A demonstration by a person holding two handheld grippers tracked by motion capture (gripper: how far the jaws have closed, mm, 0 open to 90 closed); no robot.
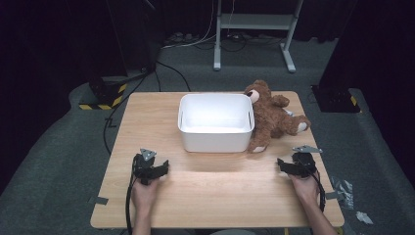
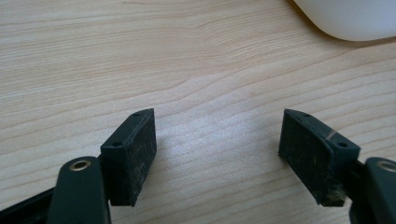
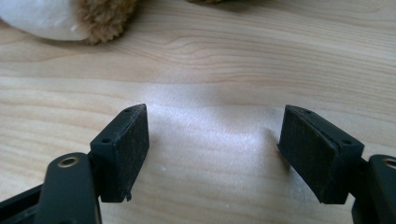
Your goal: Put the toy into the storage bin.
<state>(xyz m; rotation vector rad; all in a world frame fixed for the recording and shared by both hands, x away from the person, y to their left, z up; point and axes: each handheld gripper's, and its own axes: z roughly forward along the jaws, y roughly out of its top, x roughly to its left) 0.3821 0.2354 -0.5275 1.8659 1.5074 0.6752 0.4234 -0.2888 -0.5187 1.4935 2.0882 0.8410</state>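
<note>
A brown teddy bear (image 1: 270,115) lies on the wooden table (image 1: 215,196), leaning against the right side of a white plastic bin (image 1: 216,122). Its pale-soled foot (image 3: 44,21) shows at the top left of the right gripper view. My left gripper (image 1: 165,168) rests near the table's front left, and in its own view the left gripper (image 2: 217,140) is open over bare wood. My right gripper (image 1: 281,164) sits at the front right, just below the bear. Seen from its own camera, the right gripper (image 3: 215,140) is open with nothing between the jaws.
The bin's rounded corner (image 2: 345,21) shows at the top right of the left gripper view. Beyond the table are a grey carpet, cables (image 1: 166,73) and a white metal stand (image 1: 254,29). Bits of tape (image 1: 345,188) lie on the floor at the right.
</note>
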